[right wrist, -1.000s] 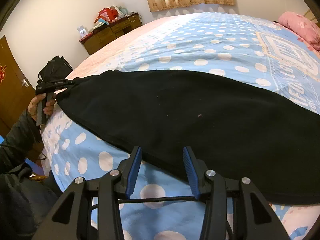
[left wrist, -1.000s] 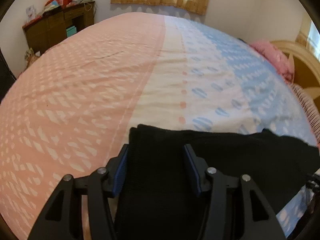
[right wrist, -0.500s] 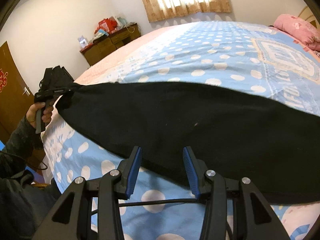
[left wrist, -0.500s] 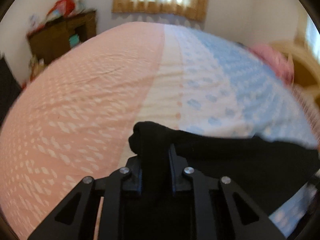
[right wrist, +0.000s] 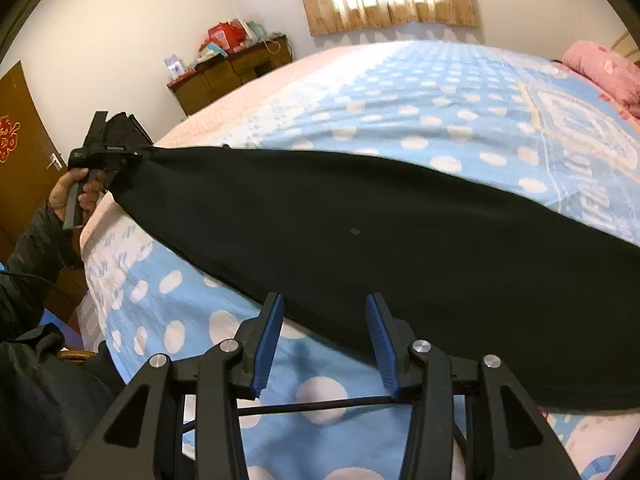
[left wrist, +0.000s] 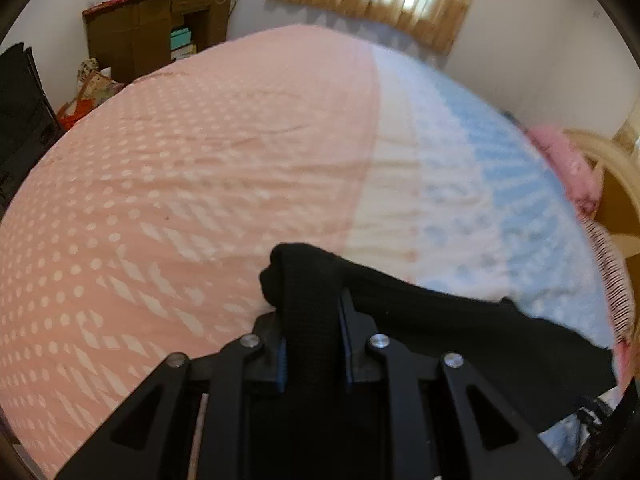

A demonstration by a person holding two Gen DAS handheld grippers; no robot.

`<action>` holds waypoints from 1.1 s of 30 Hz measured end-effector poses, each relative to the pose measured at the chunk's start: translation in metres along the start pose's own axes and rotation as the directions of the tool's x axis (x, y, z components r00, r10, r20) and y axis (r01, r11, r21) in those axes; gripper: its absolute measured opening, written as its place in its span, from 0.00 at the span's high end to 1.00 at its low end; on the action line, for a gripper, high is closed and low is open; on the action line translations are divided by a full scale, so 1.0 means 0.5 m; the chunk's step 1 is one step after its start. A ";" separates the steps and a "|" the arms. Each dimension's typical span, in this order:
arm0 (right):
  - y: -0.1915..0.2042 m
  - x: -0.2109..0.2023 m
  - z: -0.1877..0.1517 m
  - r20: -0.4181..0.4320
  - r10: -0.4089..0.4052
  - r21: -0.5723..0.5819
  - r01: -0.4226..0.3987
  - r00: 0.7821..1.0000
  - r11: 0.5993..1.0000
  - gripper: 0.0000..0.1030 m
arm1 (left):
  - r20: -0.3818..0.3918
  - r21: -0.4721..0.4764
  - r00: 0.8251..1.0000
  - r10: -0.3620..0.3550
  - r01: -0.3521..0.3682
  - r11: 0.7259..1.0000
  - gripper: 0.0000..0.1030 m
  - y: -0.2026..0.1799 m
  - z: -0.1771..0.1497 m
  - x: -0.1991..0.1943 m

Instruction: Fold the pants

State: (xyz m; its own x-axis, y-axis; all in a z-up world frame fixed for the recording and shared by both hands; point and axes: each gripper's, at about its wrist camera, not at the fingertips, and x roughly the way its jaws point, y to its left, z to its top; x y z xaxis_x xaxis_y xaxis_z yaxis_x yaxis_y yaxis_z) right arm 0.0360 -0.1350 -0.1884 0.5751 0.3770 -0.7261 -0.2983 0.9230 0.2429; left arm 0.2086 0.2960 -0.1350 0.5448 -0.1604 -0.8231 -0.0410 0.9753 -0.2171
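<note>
Black pants (left wrist: 460,328) bunched in clamped left gripper (left wrist: 312,344); right gripper (right wrist: 324,344) gapes empty, hem ahead. Thin bite probably slips under tension.

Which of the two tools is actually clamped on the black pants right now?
The left tool: a bunched end of the black pants is pinched between its fingers. The right tool stands open, gripping nothing.
</note>
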 end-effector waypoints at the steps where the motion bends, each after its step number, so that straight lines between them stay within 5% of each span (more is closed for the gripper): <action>1: -0.004 0.014 -0.003 -0.024 -0.012 0.006 0.012 1.000 1.000 0.56 | -0.018 0.005 1.000 0.003 -0.003 1.000 0.75 0.000 -0.003 0.010; 4: -0.002 0.015 -0.008 -0.015 -0.019 0.006 0.019 1.000 1.000 0.56 | -0.020 0.030 0.997 0.069 -0.069 0.997 0.58 -0.009 -0.018 0.023; 15: 0.074 0.029 0.075 0.002 0.060 -0.159 -0.059 0.998 0.985 0.50 | 0.198 0.073 0.967 0.161 -0.179 0.981 0.37 -0.037 -0.056 -0.109; 19: 0.131 0.091 0.092 -0.058 0.122 -0.244 -0.133 0.991 0.961 0.50 | 0.186 0.145 0.975 0.123 -0.151 0.978 0.34 -0.093 -0.088 -0.093; 22: 0.148 0.153 0.077 -0.163 0.094 -0.240 -0.132 0.982 0.962 0.49 | 0.146 0.215 0.979 0.145 -0.175 0.961 0.33 -0.127 -0.118 -0.049; 24: 0.157 0.153 0.067 -0.133 0.075 -0.275 -0.110 0.988 0.955 0.48 | 0.089 0.244 0.982 0.166 -0.183 0.952 0.33 -0.135 -0.137 -0.012; 27: 0.151 0.136 0.071 -0.133 0.086 -0.258 -0.118 0.987 0.959 0.48 | 0.122 0.294 0.971 0.206 -0.234 0.927 0.32 -0.159 -0.152 -0.015; 33: 0.060 0.024 0.093 0.029 0.069 -0.130 -0.065 0.997 0.989 0.48 | 0.144 0.320 0.985 0.091 -0.134 0.938 0.23 -0.226 -0.145 -0.053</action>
State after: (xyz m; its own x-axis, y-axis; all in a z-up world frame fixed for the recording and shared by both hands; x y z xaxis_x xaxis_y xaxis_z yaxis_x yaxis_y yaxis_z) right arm 0.0693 -0.0993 -0.1597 0.5749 0.4422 -0.6884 -0.4315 0.8787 0.2041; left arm 0.1383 0.1788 -0.1268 0.6540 -0.0469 -0.7550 0.1565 0.9849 0.0744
